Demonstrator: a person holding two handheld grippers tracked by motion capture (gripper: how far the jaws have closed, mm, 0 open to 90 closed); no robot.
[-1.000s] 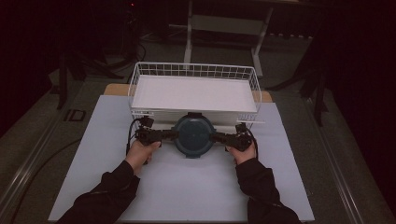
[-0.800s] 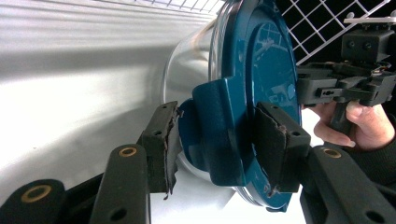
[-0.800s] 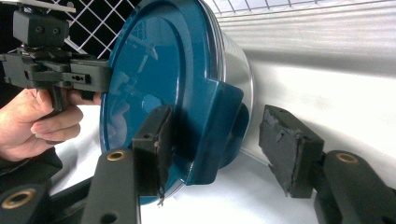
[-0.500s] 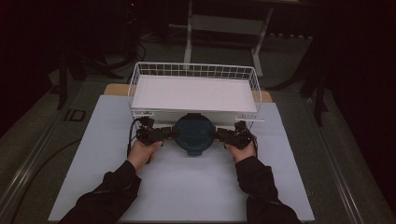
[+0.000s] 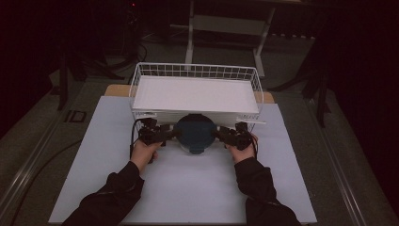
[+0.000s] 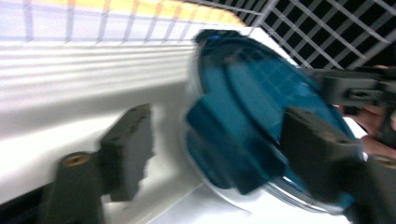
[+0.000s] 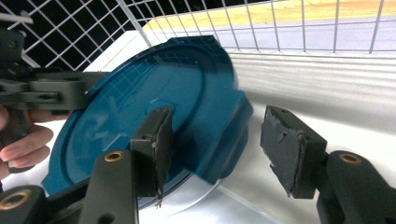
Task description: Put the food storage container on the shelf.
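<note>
Both pairs of tongs have just been opening since the earlier frames, and the round teal-blue plastic lid with side tabs (image 5: 195,133) has settled a little nearer to you, on the white table (image 5: 188,188) at the near wall of the white wire basket (image 5: 195,71).

In your left gripper (image 5: 170,134) the jaws stand apart. The left tab of the lid is between them, one pad in front of it and the other pad clear on the table side, so nothing is clamped. In your right gripper (image 5: 221,134) the jaws are also apart around the right tab, one pad close to the lid's face, the other well clear of it.

This means, in my judgement, that you have let the lid go and it now lies on the table by itself.

Your two hands are low and level, one at each side of the lid, tongs pointing inward toward each other, forearms coming from the near edge.
</note>
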